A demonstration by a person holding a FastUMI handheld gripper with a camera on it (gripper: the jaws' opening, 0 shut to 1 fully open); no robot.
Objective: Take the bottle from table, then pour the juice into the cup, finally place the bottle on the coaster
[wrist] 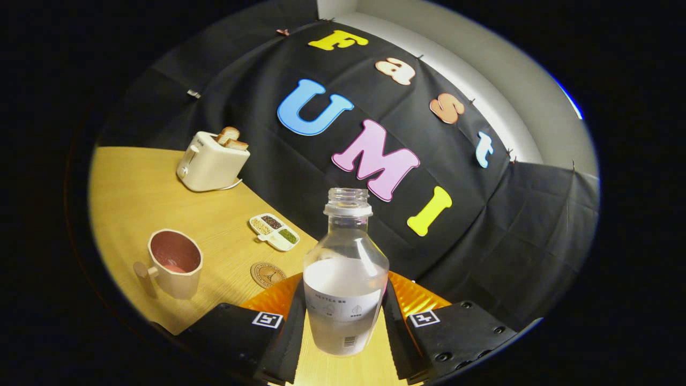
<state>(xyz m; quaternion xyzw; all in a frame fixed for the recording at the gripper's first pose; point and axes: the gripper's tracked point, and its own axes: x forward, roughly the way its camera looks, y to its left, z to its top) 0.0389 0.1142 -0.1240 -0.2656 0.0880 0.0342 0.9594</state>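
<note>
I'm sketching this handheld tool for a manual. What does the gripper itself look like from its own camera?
The gripper has two broad, flat black finger blocks, each bearing a small square black-and-white marker tag. Ribbed inner faces run along both fingers, glossy orange ridged parts sit behind them, and round screw holes dot the right block.

My 2 fingers cover both flanks of the clear uncapped plastic bottle (pixel 345 279), so where my pads (pixel 293 321) meet it is hidden. The round brown coaster (pixel 268 275) is partly hidden behind my left finger. Its emblem and the bottle's label print are too small to tell.
</note>
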